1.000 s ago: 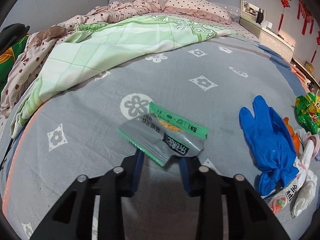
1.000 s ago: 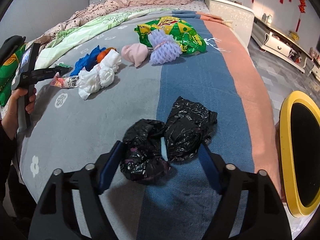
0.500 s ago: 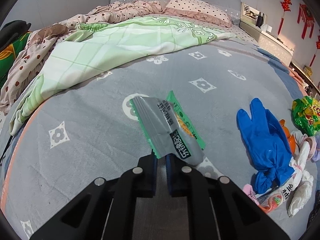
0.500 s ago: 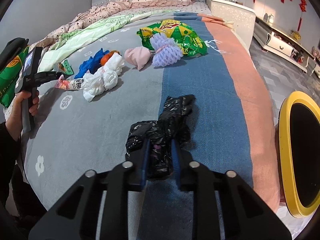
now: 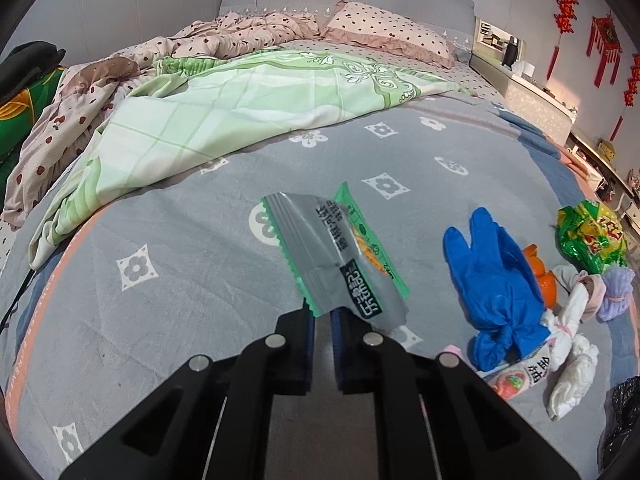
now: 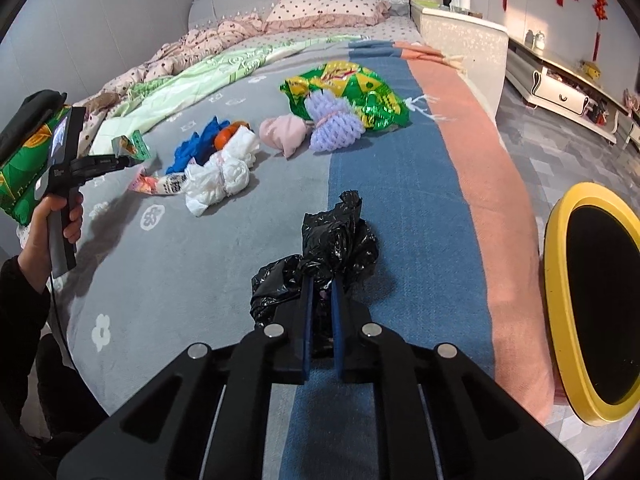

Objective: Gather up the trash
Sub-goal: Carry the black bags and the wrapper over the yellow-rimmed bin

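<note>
Up close in the left wrist view, the left gripper (image 5: 322, 314) has its jaws pinched on the near corner of a flat silver foil snack wrapper with a serrated green edge (image 5: 326, 256), which stands up off the grey flower-print blanket (image 5: 168, 248). Bare blanket lies open to the left. To the right sits a crumpled blue rubber glove (image 5: 494, 284), touching a knotted white plastic wad (image 5: 572, 344); farther right lies a shiny green and yellow foil bag (image 5: 590, 236). A pale green checked sheet (image 5: 224, 108) covers the far side.

From the right wrist view, the right gripper (image 6: 320, 304) is clamped narrowly on a wrinkled glossy black plastic bag (image 6: 332, 248), bunched above the blue stripe (image 6: 404, 184) of the bed cover. A salmon stripe (image 6: 496, 200) runs along the bed's right edge, beyond which stands a round yellow-rimmed black bin (image 6: 560, 320). At far left a hand (image 6: 48, 220) holds the other gripper with the wrapper.
</note>
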A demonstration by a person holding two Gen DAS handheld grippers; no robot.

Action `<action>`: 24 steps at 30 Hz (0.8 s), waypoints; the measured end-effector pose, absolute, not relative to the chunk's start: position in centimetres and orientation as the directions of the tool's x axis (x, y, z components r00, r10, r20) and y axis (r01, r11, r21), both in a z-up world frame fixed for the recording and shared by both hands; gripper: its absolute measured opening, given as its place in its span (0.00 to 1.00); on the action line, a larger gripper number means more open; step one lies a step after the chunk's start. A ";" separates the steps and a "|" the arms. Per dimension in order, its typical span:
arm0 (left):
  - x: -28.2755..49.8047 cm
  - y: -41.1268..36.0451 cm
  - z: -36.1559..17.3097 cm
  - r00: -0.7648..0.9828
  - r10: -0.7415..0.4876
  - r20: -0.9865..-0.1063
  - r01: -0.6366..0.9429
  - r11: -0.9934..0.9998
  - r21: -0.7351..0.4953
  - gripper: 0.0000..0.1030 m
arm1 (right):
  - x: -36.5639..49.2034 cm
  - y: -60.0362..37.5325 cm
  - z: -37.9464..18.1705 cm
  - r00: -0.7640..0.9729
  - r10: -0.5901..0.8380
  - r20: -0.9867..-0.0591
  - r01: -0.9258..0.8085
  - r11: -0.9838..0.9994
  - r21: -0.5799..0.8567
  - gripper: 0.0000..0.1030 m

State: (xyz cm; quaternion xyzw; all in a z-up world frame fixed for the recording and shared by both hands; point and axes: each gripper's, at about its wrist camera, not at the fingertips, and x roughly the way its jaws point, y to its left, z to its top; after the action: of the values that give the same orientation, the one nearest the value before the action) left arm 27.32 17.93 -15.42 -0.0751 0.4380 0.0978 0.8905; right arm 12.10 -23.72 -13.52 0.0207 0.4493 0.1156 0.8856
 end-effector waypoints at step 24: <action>23.8 6.5 -6.4 0.714 -0.077 -0.696 -0.014 0.992 -0.124 0.07 | 8.5 -29.3 -3.8 0.742 0.224 -0.632 -0.150 0.974 0.168 0.08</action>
State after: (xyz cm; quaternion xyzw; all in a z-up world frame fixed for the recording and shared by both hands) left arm 23.77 6.53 -6.35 -0.0603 0.3779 -0.0172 0.9237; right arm 8.54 -29.25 -3.81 0.0532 0.3451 0.1003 0.9317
